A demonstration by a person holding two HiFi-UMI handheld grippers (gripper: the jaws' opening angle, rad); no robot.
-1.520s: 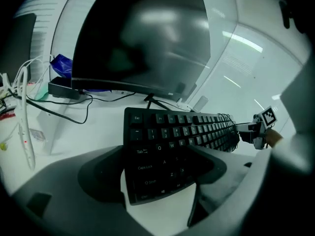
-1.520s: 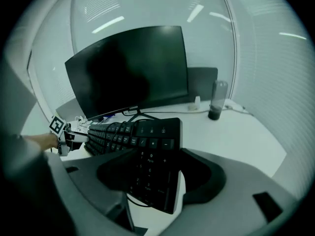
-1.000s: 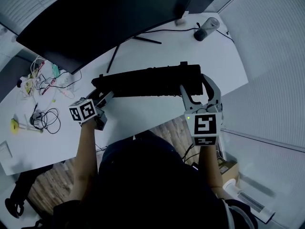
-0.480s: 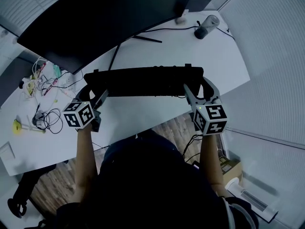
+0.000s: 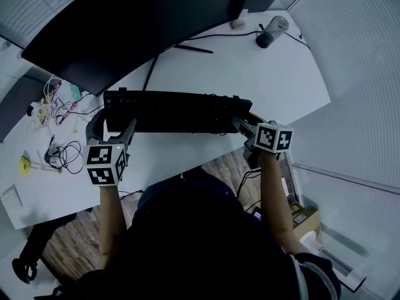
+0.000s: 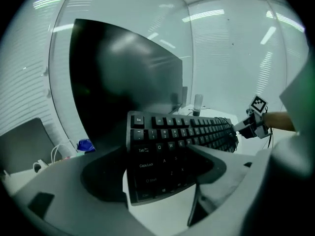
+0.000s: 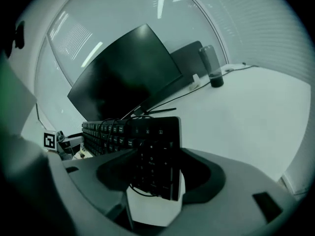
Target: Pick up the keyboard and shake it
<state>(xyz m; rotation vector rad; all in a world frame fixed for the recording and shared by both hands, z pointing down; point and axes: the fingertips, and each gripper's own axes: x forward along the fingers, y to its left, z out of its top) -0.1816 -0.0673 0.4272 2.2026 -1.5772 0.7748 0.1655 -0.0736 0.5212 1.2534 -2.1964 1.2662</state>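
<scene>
The keyboard (image 5: 178, 111) hangs in the air just in front of the monitor (image 5: 144, 24), clear of the white counter (image 5: 262, 74). We read this as the shaking part of the task, since nothing carries the board but the two grips. We hold it by its short ends because a long, thin board would twist out of a single pinch. The left gripper (image 5: 114, 125) is clamped on the end with the Esc and Tab keys, jaws pressed in on it from both sides. The right gripper (image 5: 242, 122) clamps the number-pad end the same way, its jaws standing wide only because the board fills them. The board seems tilted rather than level, right end lower, which suits a rocking shake. A thin cable (image 7: 138, 193) loops across the number pad, so we judge the swing should stay modest. The dark tumbler (image 5: 272, 33) at the far corner and the loose cords (image 5: 59, 155) at the left lie well apart from it.
</scene>
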